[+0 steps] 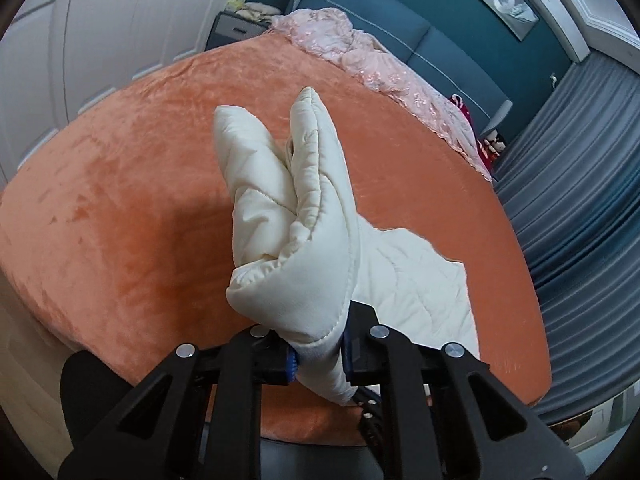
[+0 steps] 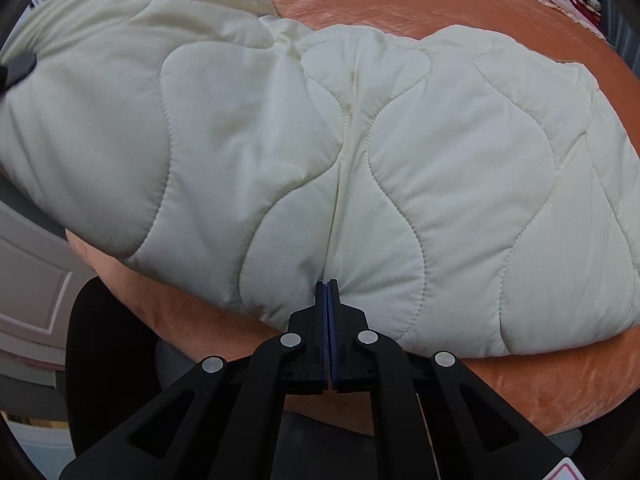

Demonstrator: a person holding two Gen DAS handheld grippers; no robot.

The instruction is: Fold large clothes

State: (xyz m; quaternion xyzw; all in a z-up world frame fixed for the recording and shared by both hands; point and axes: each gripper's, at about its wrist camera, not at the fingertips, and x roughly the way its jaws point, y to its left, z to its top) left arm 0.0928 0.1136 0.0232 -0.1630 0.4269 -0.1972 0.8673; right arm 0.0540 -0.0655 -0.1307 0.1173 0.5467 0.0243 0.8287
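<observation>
A cream quilted padded jacket [image 2: 360, 152] lies spread on an orange plush bed cover [image 2: 560, 392]. My left gripper [image 1: 320, 356] is shut on a folded, bunched part of the jacket [image 1: 288, 208] and holds it up above the bed, the fabric standing up in front of the camera. My right gripper [image 2: 328, 286] has its jaws pressed together at the jacket's near edge, on the central seam; a thin bit of fabric seems pinched between the tips. A dark piece of the left gripper [image 2: 18, 68] shows at the far left in the right wrist view.
The orange bed cover [image 1: 120, 208] fills most of the left wrist view. A pink lace blanket [image 1: 380, 64] lies bunched at the far side by a teal headboard [image 1: 440, 40]. Grey curtains [image 1: 580, 184] hang on the right, white wardrobe doors [image 1: 100, 20] on the left.
</observation>
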